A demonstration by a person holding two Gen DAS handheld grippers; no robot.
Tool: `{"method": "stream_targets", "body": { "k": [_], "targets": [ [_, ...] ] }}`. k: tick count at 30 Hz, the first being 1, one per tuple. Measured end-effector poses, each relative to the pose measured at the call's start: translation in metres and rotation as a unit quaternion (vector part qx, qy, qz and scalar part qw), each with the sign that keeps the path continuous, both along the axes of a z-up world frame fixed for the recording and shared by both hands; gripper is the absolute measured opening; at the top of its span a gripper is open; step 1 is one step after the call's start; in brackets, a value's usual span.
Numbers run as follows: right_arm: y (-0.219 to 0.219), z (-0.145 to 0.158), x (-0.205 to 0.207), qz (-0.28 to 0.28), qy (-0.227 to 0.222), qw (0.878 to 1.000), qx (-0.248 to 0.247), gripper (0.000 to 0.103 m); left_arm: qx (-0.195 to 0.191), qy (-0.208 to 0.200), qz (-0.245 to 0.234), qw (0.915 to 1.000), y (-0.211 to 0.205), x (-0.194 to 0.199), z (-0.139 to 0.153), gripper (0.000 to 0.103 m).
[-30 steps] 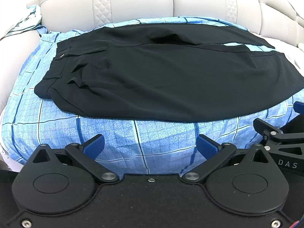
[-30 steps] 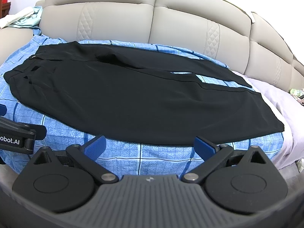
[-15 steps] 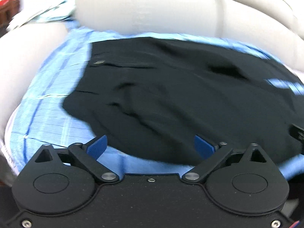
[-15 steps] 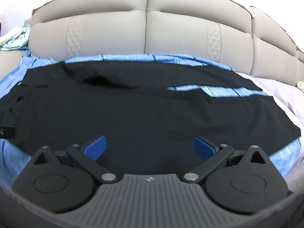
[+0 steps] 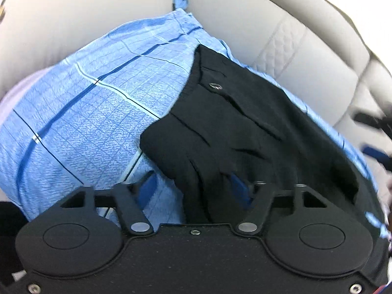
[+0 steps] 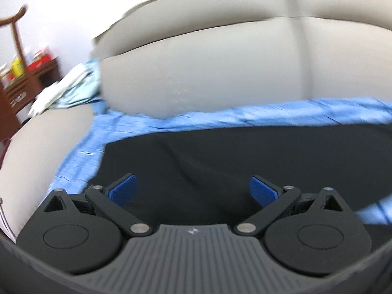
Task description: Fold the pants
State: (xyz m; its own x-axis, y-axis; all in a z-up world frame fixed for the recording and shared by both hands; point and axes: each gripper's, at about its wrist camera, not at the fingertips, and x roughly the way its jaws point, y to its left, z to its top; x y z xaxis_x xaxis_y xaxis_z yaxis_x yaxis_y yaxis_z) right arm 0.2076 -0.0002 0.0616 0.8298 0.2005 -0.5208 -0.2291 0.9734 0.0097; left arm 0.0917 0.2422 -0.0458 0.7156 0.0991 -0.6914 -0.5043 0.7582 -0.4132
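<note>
Black pants (image 5: pixel 245 132) lie flat on a blue checked sheet (image 5: pixel 85 112) over a sofa seat. In the left wrist view I see the waistband end with its metal button (image 5: pixel 215 86). My left gripper (image 5: pixel 193 188) is open, its jaws either side of the near waistband corner, the fabric lying between the blue pads. In the right wrist view the pants (image 6: pixel 245 156) fill the lower middle. My right gripper (image 6: pixel 193 191) is open and low over the black fabric near its far left corner, holding nothing.
Grey sofa back cushions (image 6: pixel 220 68) rise right behind the pants. The sofa arm (image 6: pixel 36 152) is at the left, with a crumpled light cloth (image 6: pixel 68 90) on it. A wooden shelf (image 6: pixel 14 73) stands far left.
Both grippers have moved left and forward onto the pants. The left one has dropped to the waistband corner; the right one has closed in over the upper waist area. Both stay open.
</note>
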Motion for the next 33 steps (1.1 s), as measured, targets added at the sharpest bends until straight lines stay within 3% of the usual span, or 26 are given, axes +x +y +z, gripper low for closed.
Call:
{"method": "stream_targets", "body": {
  "k": [2, 6, 12, 16, 18, 23, 24, 25, 27, 33],
  "targets": [
    [0.043, -0.003, 0.035, 0.038, 0.016, 0.999, -0.023, 0.103, -0.002, -0.015, 0.023, 0.9996, 0.002, 0.000, -0.003, 0.045],
    [0.130, -0.027, 0.089, 0.104, 0.071, 0.991, -0.044, 0.102, -0.007, -0.058, 0.029, 0.9979, 0.007, -0.003, -0.014, 0.046],
    [0.223, -0.074, 0.143, 0.105, 0.088, 0.985, -0.108, 0.098, -0.034, -0.114, 0.037, 0.9922, 0.018, -0.016, -0.023, 0.051],
    [0.248, -0.098, 0.174, 0.074, 0.097, 0.981, -0.151, 0.090, -0.018, -0.118, 0.068, 0.9905, 0.025, -0.030, -0.022, 0.049],
    [0.252, -0.107, 0.184, 0.058, 0.107, 0.979, -0.163, 0.080, -0.007, -0.117, 0.066, 0.9909, 0.026, -0.031, -0.024, 0.049],
    [0.253, -0.120, 0.190, 0.033, 0.114, 0.975, -0.186, 0.076, -0.044, -0.129, 0.027, 0.9902, 0.031, -0.016, -0.027, 0.054],
    [0.255, -0.120, 0.190, 0.031, 0.114, 0.974, -0.191, 0.072, -0.054, -0.131, 0.030, 0.9895, 0.033, -0.014, -0.028, 0.045],
    [0.257, -0.120, 0.191, 0.032, 0.117, 0.974, -0.191, 0.066, -0.058, -0.128, 0.035, 0.9895, 0.034, -0.013, -0.028, 0.024],
    [0.259, -0.116, 0.193, 0.023, 0.121, 0.975, -0.185, 0.053, -0.057, -0.130, 0.040, 0.9891, 0.035, -0.016, -0.028, 0.011],
    [0.262, -0.101, 0.186, 0.009, 0.102, 0.984, -0.148, 0.034, 0.010, -0.154, 0.068, 0.9857, 0.031, -0.037, -0.011, 0.008]
  ]
}}
